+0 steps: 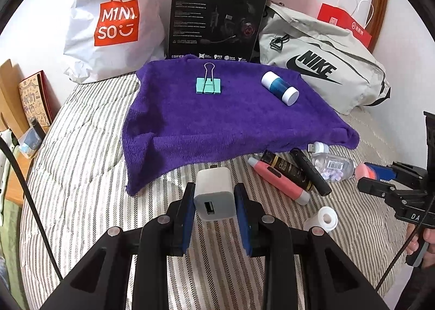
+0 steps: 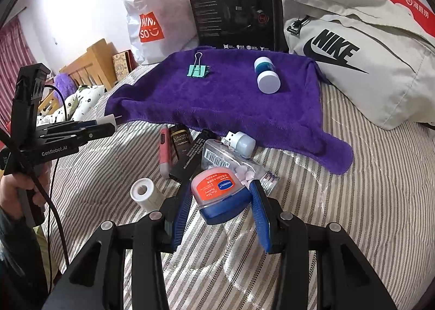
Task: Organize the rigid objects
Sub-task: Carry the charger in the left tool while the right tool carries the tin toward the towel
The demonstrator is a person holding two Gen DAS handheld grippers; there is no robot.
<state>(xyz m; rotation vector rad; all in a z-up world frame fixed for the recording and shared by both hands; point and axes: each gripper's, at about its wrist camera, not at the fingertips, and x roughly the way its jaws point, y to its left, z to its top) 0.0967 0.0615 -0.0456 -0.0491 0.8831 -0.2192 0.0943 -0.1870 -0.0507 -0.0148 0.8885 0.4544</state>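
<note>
While both tools are gripping, you are mid-carry: left tool (image 1: 214,201) is clamping the white charger (image 1: 214,195), right tool (image 2: 217,201) the pink jar (image 2: 220,195). Ahead of each, the purple towel (image 1: 217,125) is awaiting them; judged next: advancing, then releasing beside the binder clip (image 1: 208,84).

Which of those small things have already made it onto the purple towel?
Only two: the mint green binder clip and the blue-and-white bottle lying on its side. The rest lie on the striped bedcover or sit in a claw.
</note>
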